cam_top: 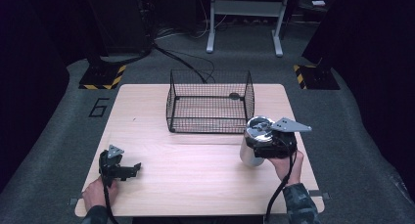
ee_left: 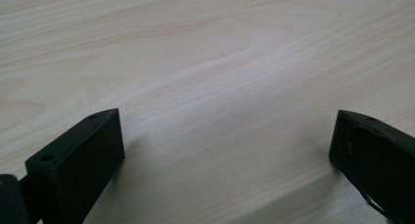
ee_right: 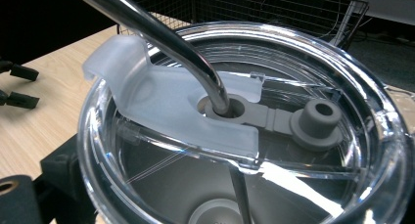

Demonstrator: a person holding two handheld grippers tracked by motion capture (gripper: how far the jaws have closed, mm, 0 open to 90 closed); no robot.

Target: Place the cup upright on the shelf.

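Two hand-held grippers are working at the near edge of the counter (cam_top: 195,155). Nearest, the left hand-held gripper (cam_top: 128,169) is resting low over bare wood at the front left corner, its jaws standing wide apart with nothing between them, as the left gripper view is showing plainly. Further in, on the right side, the right hand-held gripper (cam_top: 259,145) is closing around a steel cup (cam_top: 250,150) with a clear lid (ee_right: 244,131), holding it upright just in front of the wire basket (cam_top: 210,100). Beyond the basket, the dark floor and a stand's legs are showing.

Judging by this, the cup is being carried, and the step in hand is probably moving it toward the basket; the next move is calling for a lift high enough to clear the basket's front wall before lowering.

From the right gripper view, a metal straw (ee_right: 161,35) is passing through the lid's hole, with a grey stopper (ee_right: 315,121) beside it, details the high view is blurring.
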